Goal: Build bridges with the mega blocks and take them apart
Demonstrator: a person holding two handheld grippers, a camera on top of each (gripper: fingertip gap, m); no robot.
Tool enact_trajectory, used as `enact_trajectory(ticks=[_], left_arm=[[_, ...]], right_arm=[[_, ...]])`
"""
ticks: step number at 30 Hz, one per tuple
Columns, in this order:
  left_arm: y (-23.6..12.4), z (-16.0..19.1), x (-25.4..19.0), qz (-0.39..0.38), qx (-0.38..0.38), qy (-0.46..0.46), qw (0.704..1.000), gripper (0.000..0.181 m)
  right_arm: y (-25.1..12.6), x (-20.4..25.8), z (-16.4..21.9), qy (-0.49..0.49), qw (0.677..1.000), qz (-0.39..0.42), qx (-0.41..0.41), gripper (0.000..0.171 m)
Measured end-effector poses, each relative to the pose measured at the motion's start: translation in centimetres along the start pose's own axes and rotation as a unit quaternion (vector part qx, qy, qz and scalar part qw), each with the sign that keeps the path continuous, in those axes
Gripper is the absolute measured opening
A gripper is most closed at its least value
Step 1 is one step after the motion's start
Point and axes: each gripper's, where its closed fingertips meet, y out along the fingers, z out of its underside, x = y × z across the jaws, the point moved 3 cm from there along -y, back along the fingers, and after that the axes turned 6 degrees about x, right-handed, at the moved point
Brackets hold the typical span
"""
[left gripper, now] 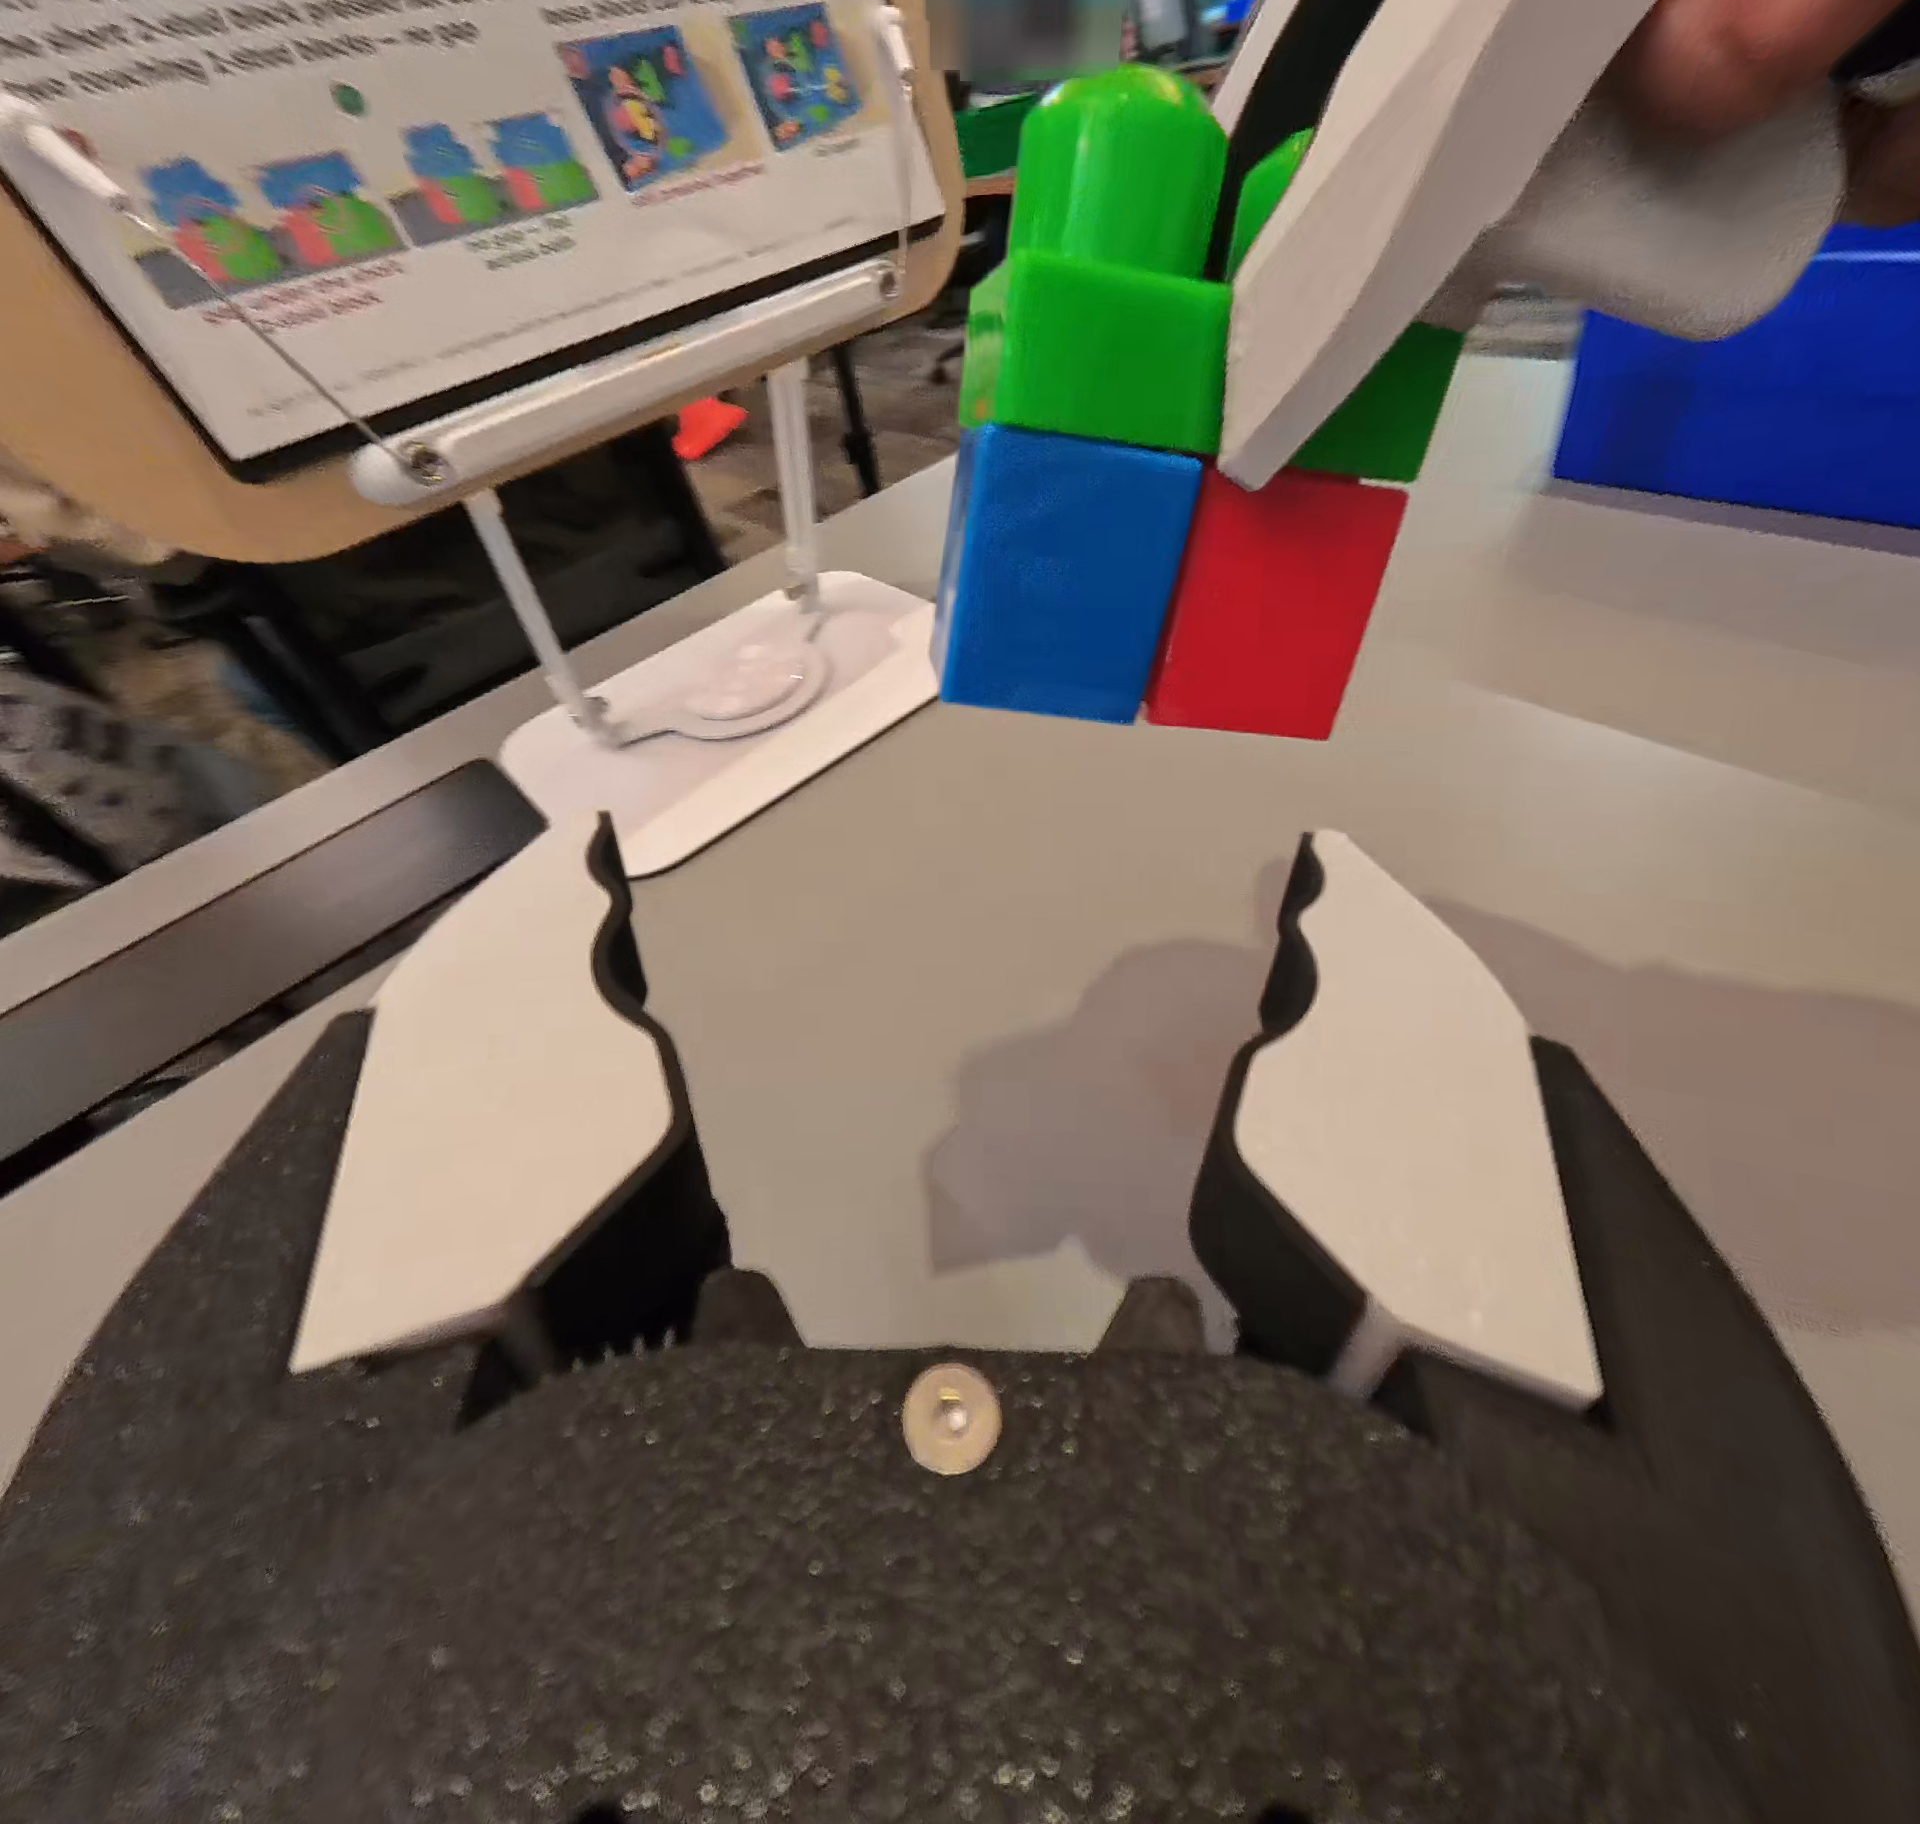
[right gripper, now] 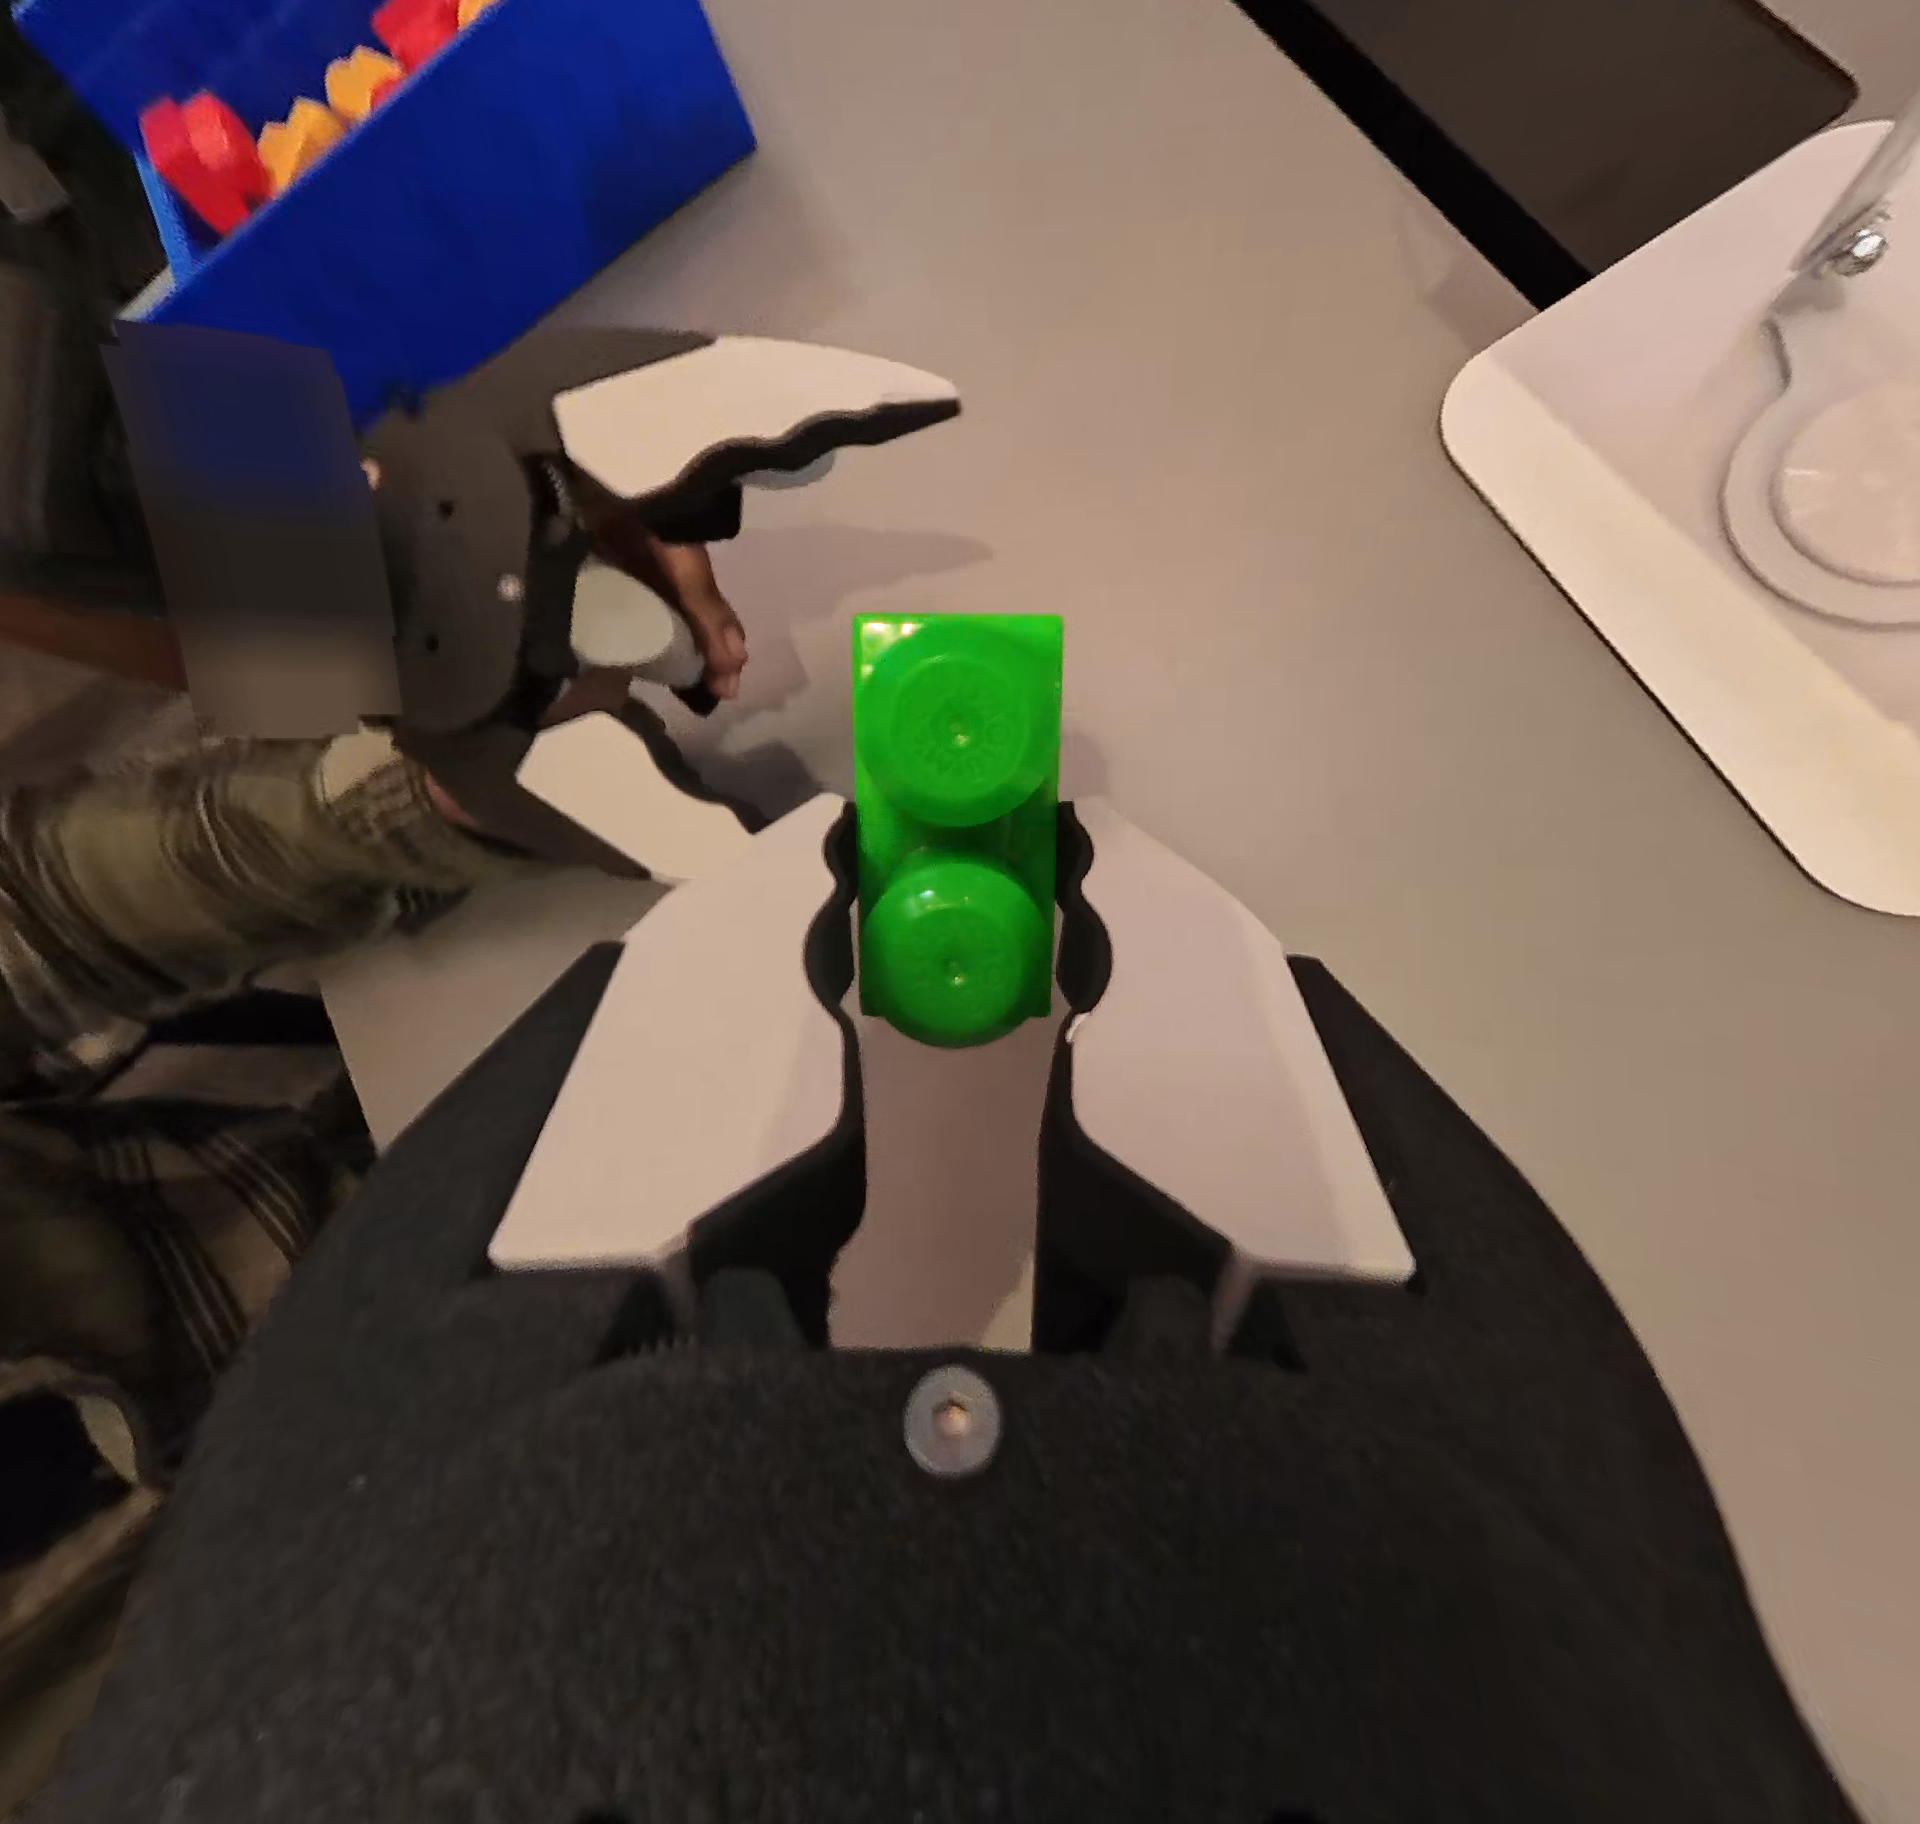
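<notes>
Right fingers (right gripper: pixel 1164 943) round green block (right gripper: pixel 956 818), blue block (left gripper: pixel 1070 569) beneath.

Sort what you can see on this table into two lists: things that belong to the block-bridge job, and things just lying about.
Belongs to the job:
green block, held by the right gripper
blue block
red block
left gripper, open and empty
blue bin of spare blocks

Just lying about:
instruction sheet stand
dark panel at the table edge
</notes>
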Motion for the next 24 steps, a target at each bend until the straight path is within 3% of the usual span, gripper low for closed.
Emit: enact_trajectory(ticks=[8, 15, 18, 24], left_arm=[[0.7, -2.1, -0.2, -0.134, -0.001, 0.064, 0.989, 0.119], [2.2, -1.1, 0.1, -0.127, 0.016, 0.050, 0.990, 0.108], [2.2, -0.8, 0.1, -0.122, 0.022, 0.062, 0.990, 0.087], [2.5, -0.3, 0.1, -0.111, 0.032, 0.083, 0.990, 0.086]], right_arm=[[0.1, 0.0, -1.2, 0.035, 0.999, 0.029, -0.013, 0.035], [1.4, 1.0, -1.5, 0.037, 0.999, 0.037, 0.006, 0.035], [1.8, 1.1, -1.8, 0.038, 0.998, 0.041, 0.007, 0.035], [2.3, 1.0, -1.5, 0.047, 0.998, 0.041, 0.030, 0.035]])
